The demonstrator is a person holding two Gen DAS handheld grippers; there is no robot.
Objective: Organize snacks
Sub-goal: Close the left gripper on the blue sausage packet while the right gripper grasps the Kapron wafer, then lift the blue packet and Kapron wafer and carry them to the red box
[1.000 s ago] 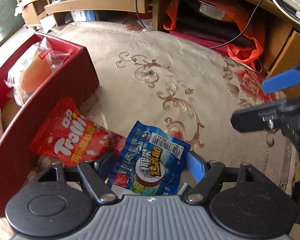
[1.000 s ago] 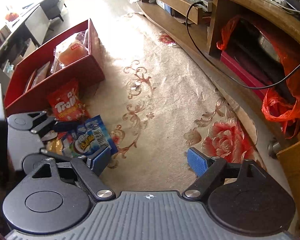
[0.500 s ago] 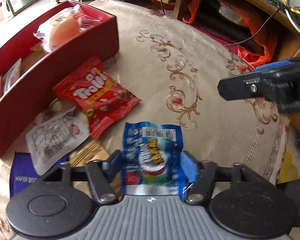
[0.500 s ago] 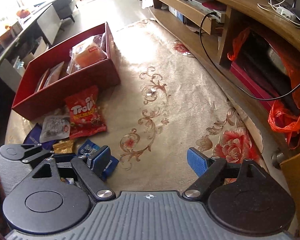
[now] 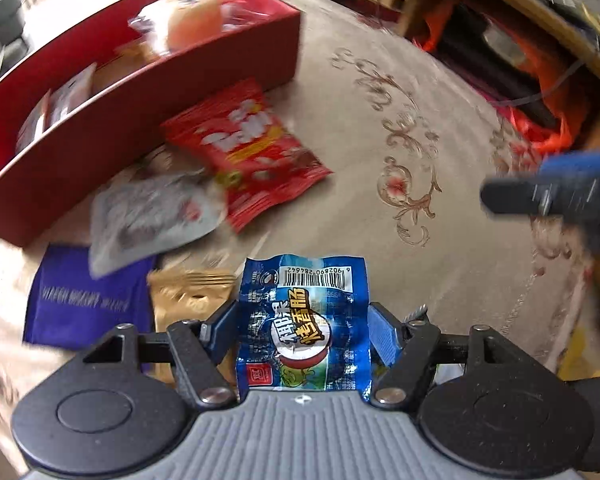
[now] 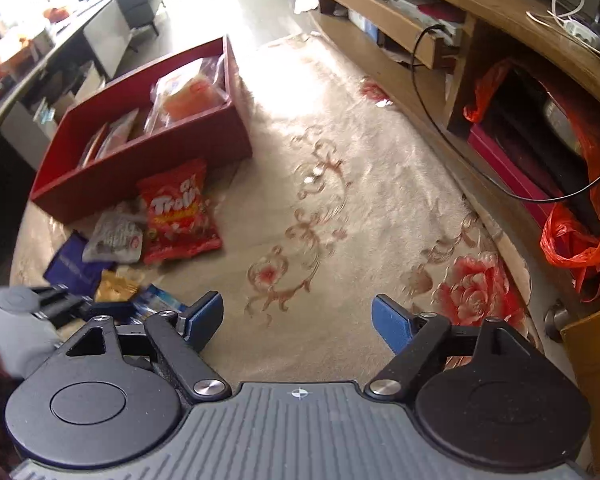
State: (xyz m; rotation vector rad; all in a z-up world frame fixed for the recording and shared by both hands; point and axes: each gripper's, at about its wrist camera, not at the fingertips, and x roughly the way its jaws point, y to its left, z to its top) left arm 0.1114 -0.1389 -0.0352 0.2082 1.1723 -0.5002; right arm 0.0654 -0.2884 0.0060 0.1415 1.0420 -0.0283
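Blue fingers (image 5: 382,334) of the left gripper (image 5: 302,332) have been closing, pinching the blue snack packet (image 5: 304,320).

Ribbed grey claw (image 5: 303,328) body, black round-hinged linkages, silver screws, blue pads (image 6: 392,322)

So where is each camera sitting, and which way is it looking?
Left wrist: on the left gripper, looking down along its blue fingers, which have just been closing on the blue snack packet; the right gripper shows at the right edge.
Right wrist: on the right gripper, looking down at the carpet between open fingers; the left gripper shows at the lower left.
Shared: the red box, the red Trolli bag, the carpet.
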